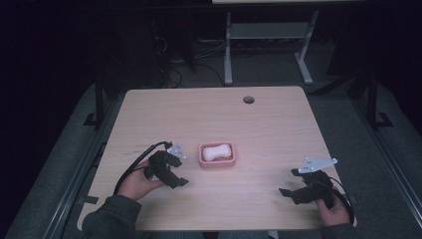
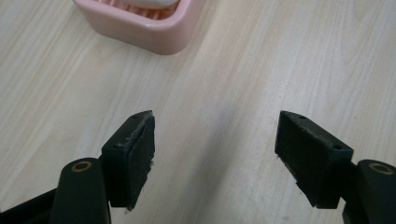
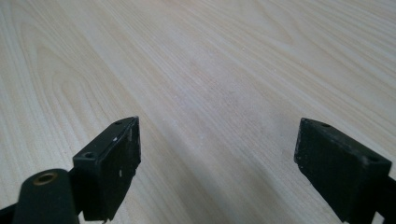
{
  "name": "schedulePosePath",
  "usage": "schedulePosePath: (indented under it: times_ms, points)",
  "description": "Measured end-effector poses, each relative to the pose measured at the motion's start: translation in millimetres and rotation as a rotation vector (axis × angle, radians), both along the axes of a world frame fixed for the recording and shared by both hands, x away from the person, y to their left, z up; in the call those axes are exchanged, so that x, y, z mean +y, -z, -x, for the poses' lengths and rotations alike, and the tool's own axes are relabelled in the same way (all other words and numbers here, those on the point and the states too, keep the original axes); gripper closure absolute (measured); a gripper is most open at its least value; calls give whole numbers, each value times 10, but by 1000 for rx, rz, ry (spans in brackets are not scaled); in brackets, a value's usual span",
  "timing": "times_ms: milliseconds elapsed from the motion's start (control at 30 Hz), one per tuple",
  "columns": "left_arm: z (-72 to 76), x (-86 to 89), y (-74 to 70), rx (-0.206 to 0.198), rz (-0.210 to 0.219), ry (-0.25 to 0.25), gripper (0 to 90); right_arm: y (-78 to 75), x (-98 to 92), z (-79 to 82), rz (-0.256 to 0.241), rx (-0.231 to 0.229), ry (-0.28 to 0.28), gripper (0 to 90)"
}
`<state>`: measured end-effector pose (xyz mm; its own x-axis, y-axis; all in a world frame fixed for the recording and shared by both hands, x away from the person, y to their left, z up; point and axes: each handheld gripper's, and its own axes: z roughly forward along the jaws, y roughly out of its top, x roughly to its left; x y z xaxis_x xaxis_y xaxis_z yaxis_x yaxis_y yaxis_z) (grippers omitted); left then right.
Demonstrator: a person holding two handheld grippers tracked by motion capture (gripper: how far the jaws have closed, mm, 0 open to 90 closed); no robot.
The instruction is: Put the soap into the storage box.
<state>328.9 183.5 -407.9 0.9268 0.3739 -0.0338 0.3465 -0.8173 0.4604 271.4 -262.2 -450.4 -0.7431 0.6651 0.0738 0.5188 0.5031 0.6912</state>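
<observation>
A: We see a pale wooden bench (image 1: 268, 129) with a round cable hole (image 1: 249, 99) near its far edge. What sits in the middle?

B: A pink soap dish (image 1: 217, 155) with a white bar of soap (image 1: 217, 152) lying in it. In the left gripper view we catch the dish (image 2: 140, 28) again at the top left, beyond the jaws, with the soap (image 2: 149, 3) just cut by the frame edge.

A: And the left claw (image 1: 175, 175)?

B: We find it just to the left of the dish, near it but not touching, held in the person's left hand (image 1: 137, 183) with a black cable (image 1: 130, 167) looping back from it. In its own view, the left claw (image 2: 215, 154) stands wide, the jaws well apart with bare wood between them, holding nothing.

A: The right claw (image 1: 288, 193)?

B: We see it near the front right corner of the bench, well apart from the dish, gripped by the right hand (image 1: 332, 213), with its grey three-cornered plate (image 1: 316, 164) on top. In its own view the right claw (image 3: 217, 158) is wide too, empty, over bare wood grain.

A: Behind the bench?

B: We make out the white legs of another desk (image 1: 268, 45) and dark cables on the floor (image 1: 199, 69); the rest is too dark to tell.
</observation>
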Motion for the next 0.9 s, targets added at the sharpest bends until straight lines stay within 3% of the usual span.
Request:
schedulePosePath:
  times_ms: [900]
  points:
    - [202,207,73,-7,10,-15,275,11,18,4,9,12,-2,143]
